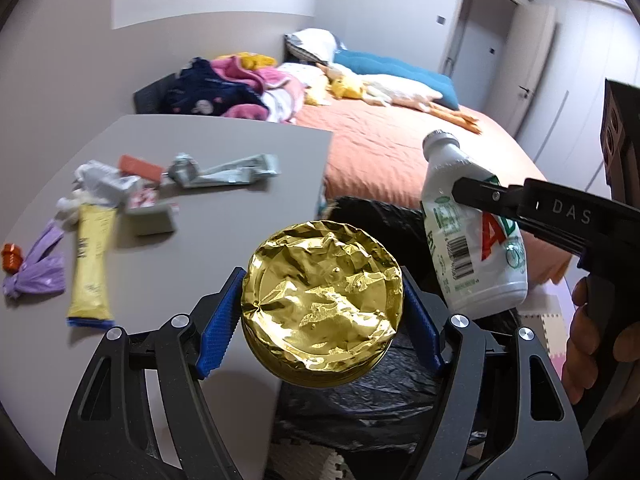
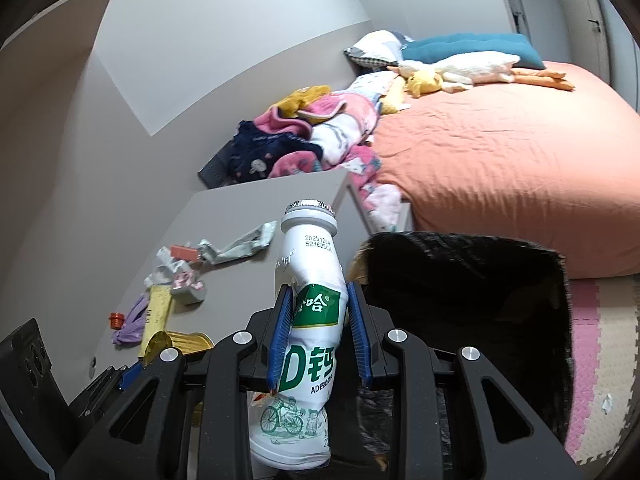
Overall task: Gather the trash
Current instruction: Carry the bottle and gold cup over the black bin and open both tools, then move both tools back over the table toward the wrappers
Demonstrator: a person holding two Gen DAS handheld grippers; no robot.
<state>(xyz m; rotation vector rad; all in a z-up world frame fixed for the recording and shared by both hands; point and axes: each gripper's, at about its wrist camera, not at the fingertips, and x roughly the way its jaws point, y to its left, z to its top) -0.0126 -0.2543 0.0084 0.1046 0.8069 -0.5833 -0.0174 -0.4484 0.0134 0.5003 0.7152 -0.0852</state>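
My left gripper (image 1: 322,306) is shut on a round tin with a crumpled gold foil lid (image 1: 322,300), held at the grey table's (image 1: 224,152) right edge, above the black-lined bin (image 1: 360,400). The same gold tin (image 2: 180,342) shows low at left in the right wrist view. My right gripper (image 2: 318,328) is shut on a dented white milk-drink bottle (image 2: 308,320), upright between the blue pads, just left of the bin's dark opening (image 2: 460,300). The bottle (image 1: 472,232) and the right gripper's finger (image 1: 520,204) also appear at right in the left wrist view.
On the table lie a yellow packet (image 1: 90,264), a purple knotted bag (image 1: 36,268), an orange cap (image 1: 10,258), crumpled wrappers (image 1: 224,170) and a small grey box (image 1: 154,220). Behind stands a bed with an orange cover (image 2: 500,168) and piled clothes (image 2: 304,136). A pink foam mat (image 2: 600,380) covers the floor.
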